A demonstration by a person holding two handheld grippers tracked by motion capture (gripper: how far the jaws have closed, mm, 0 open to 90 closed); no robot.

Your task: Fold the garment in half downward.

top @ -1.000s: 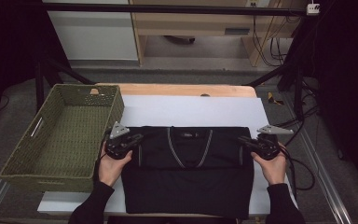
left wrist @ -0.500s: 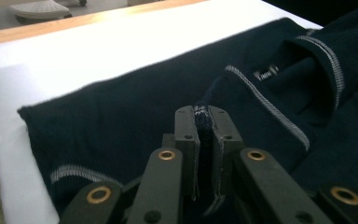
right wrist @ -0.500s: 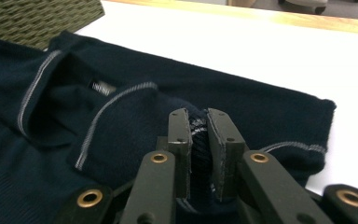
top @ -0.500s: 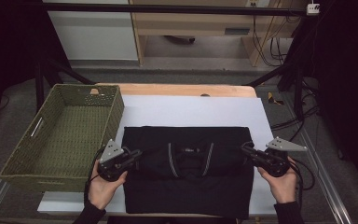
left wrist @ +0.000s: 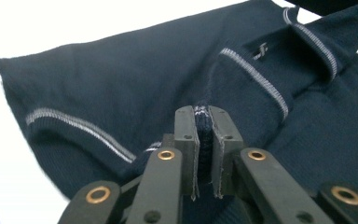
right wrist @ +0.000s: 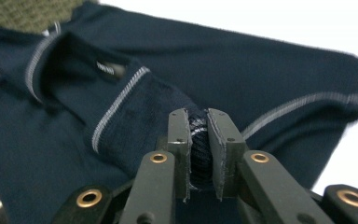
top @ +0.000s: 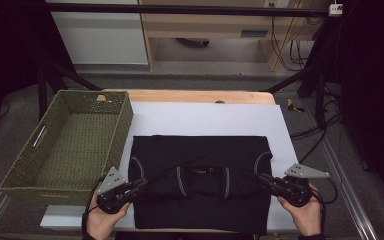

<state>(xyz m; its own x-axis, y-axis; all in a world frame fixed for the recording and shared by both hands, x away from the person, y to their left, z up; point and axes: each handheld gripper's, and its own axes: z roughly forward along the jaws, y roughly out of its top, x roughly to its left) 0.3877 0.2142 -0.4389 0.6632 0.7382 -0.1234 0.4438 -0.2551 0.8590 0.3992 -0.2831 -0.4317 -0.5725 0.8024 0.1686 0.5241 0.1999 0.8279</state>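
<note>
- On the white table sheet [top: 205, 120], beside the green woven basket [top: 70, 145]: dark navy knit shirt with pale stripe trim [top: 200, 210], top edge drawn nearer than a second ago, folding underway.
- Left gripper [left wrist: 204, 140] and right gripper [right wrist: 198, 140] clenched on bunched fabric.

The shirt [top: 200, 187] lay flat on the white sheet [top: 205, 117], stretched between my two grippers. My left gripper [top: 142, 183] pinched its left edge and my right gripper [top: 261, 178] its right edge, each with a fold of cloth between the jaws. The collar [top: 202, 175] sat midway between my grippers, and one sleeve [top: 137, 165] lay just ahead of my left gripper. The basket [top: 70, 142] stood left of my left gripper, beside the shirt. Ahead of both grippers, beyond the sheet, ran the table's far edge [top: 190, 96].
</note>
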